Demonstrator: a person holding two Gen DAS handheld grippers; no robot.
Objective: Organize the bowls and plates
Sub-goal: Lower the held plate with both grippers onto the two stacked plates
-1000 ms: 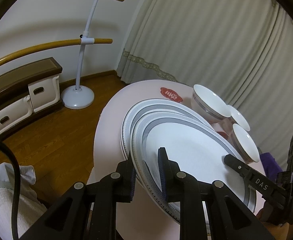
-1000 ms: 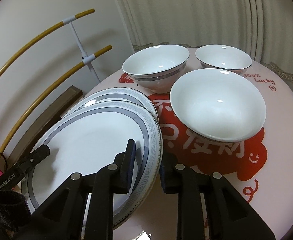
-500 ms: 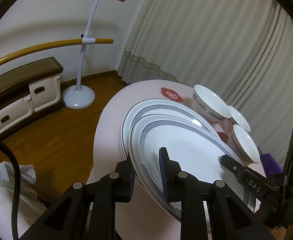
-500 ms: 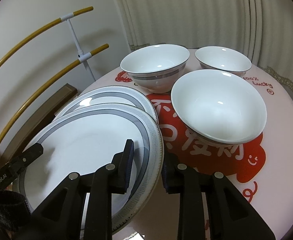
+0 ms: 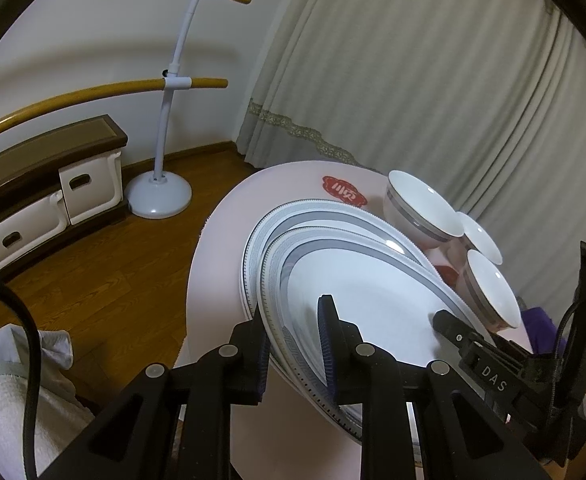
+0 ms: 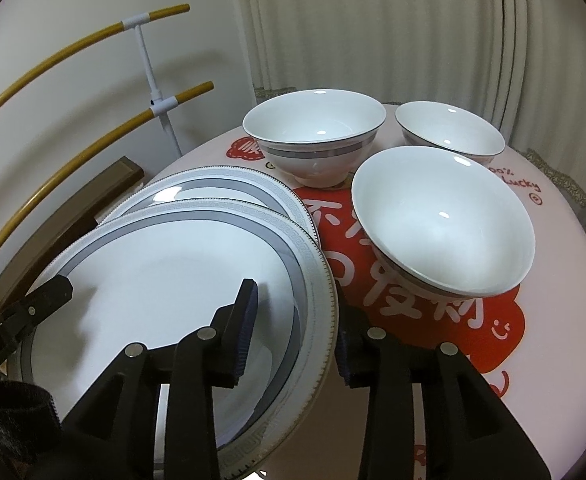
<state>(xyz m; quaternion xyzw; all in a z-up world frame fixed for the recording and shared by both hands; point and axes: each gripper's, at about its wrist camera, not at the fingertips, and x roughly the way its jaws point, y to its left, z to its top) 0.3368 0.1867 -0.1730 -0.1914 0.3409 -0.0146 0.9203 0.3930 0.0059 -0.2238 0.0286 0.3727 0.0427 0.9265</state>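
Two claws, the left claw (image 5: 293, 344) and right claw (image 6: 293, 332), each clamp opposite rims of the top plate (image 6: 165, 280), held tilted just above a second plate (image 6: 221, 184) on the round surface (image 6: 553, 240), bowls (image 6: 445, 220) beyond.
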